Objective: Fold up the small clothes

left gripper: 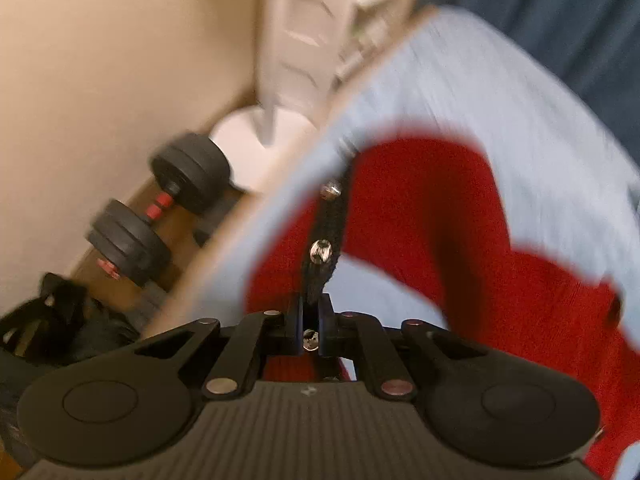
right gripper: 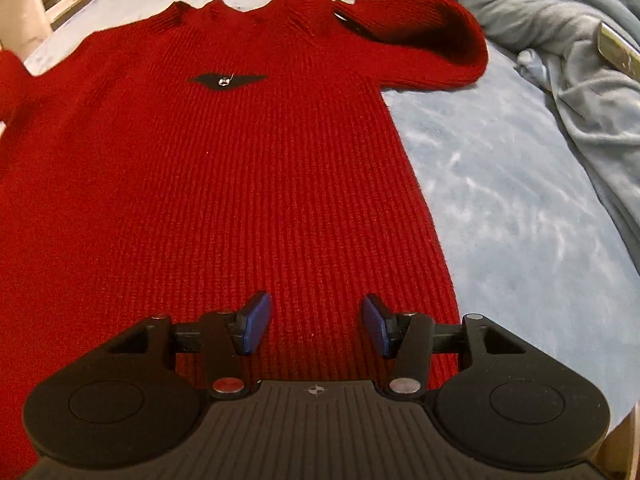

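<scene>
Bed, pale blue cover. Red knit sweater flat on it, ahead of right tool. Rumpled grey-blue blanket on it, far right.

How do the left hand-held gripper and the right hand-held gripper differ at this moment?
The left hand-held gripper has its jaws shut; the right hand-held gripper has them wide apart. The left one looks sideways past the bed edge toward a dumbbell, in a blurred view; the right one faces the flat red sweater, sharp. Both are above that sweater.
</scene>
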### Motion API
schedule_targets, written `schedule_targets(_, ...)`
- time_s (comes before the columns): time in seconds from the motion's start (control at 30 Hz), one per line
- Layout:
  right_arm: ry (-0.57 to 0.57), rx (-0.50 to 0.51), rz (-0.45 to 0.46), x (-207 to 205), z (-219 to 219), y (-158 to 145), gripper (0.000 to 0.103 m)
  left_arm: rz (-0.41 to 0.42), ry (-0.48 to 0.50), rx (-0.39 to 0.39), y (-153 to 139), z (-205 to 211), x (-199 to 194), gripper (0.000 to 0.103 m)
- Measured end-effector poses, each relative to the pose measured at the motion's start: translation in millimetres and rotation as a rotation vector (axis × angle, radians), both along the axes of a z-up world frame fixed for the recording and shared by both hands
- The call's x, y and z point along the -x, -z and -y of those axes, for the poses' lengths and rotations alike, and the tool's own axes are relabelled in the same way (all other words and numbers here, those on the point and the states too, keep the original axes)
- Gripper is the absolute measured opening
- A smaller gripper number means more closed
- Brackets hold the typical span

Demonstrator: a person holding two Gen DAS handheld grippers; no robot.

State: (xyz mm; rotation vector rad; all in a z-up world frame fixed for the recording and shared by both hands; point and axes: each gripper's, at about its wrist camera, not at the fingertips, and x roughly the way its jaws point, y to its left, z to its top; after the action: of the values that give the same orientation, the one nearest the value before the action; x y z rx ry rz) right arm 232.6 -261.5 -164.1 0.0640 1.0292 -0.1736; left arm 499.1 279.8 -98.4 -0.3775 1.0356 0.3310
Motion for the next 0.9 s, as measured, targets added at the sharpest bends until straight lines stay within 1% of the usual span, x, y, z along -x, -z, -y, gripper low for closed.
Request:
schedule_targets(0.07, 0.001, 0.013, 0.015, 1.6, -4.3, 3.1, 0.053, 0.043, -0.049, 0.086, -40.2, -51.5, 6.4, 0.006)
schedule_targets(0.13, 0.011, 0.033, 0.030, 2.4, -10.1, 4.5, 0.054, 0.074, -0.099, 0.159, -68.9, -90.8, 13.3, 0.006)
schedule_targets(0.17, 0.012, 0.042, 0.036, 2.6, -12.2, 4.9, 0.054, 0.076, -0.121, 0.165, -80.3, -104.1, 15.0, 0.006)
schedule_targets(0.27, 0.013, 0.072, 0.037, 3.2, -19.1, 2.4, 0.053, 0.083, -0.153, 0.148, -106.6, -119.5, 14.5, 0.006)
schedule_targets(0.3, 0.011, 0.071, 0.035, 3.5, -19.3, 1.0, 0.053, 0.097, -0.162, 0.157, -114.2, -122.2, 10.6, 0.000)
schedule_targets(0.33, 0.010, 0.063, 0.033, 3.7, -17.7, -0.4, 0.053, 0.117, -0.176, 0.160, -121.8, -123.1, 11.3, 0.000)
schedule_targets(0.4, 0.024, 0.036, 0.031, 3.1, -10.4, -1.7, 0.054, 0.128, -0.205, 0.180, -130.0, -122.6, 10.6, 0.000)
schedule_targets(0.43, 0.042, 0.017, 0.030, 3.4, -6.2, -1.9, 0.054, 0.119, -0.187, 0.181, -131.1, -116.5, 7.1, 0.000)
schedule_targets(0.5, 0.056, -0.009, 0.033, 3.6, 1.0, 0.0, 0.054, 0.097, -0.130, 0.139, -132.6, -93.1, -0.3, 0.000)
schedule_targets(0.53, 0.059, -0.018, 0.038, 4.3, 2.7, 0.1, 0.054, 0.095, -0.115, 0.131, -128.4, -81.8, -4.0, 0.000)
schedule_targets(0.57, 0.059, -0.022, 0.042, 5.1, 3.1, 0.0, 0.054, 0.100, -0.111, 0.131, -121.6, -71.8, -5.1, 0.003)
schedule_targets(0.6, 0.056, -0.024, 0.042, 5.9, 3.4, -0.4, 0.054, 0.096, -0.115, 0.134, -112.4, -62.5, -5.9, 0.009)
schedule_targets(0.63, 0.050, -0.026, 0.040, 5.8, 4.4, -0.5, 0.054, 0.092, -0.113, 0.155, -101.0, -54.9, -6.5, 0.035)
schedule_targets(0.67, 0.040, -0.028, 0.038, 7.5, 5.4, -1.0, 0.054, 0.091, -0.099, 0.196, -88.7, -47.6, -4.9, 0.070)
schedule_targets(0.7, 0.029, -0.027, 0.036, 9.6, 6.7, -1.3, 0.054, 0.092, -0.092, 0.237, -76.0, -41.6, 0.4, 0.084)
schedule_targets(0.73, 0.022, -0.024, 0.032, 10.8, 8.9, -0.5, 0.054, 0.103, -0.110, 0.269, -62.4, -35.7, 9.7, 0.096)
schedule_targets(0.8, 0.029, -0.019, 0.026, 13.7, 12.6, 0.7, 0.054, 0.128, -0.138, 0.322, -34.0, -31.2, 28.5, 0.096)
schedule_targets(0.87, 0.044, -0.018, 0.020, 14.0, 12.1, 0.8, 0.054, 0.090, -0.178, 0.410, 7.1, -32.4, 45.4, 0.096)
schedule_targets(0.9, 0.047, -0.015, 0.018, 14.1, 11.2, 0.5, 0.054, 0.075, -0.207, 0.441, 23.4, -35.5, 52.0, 0.096)
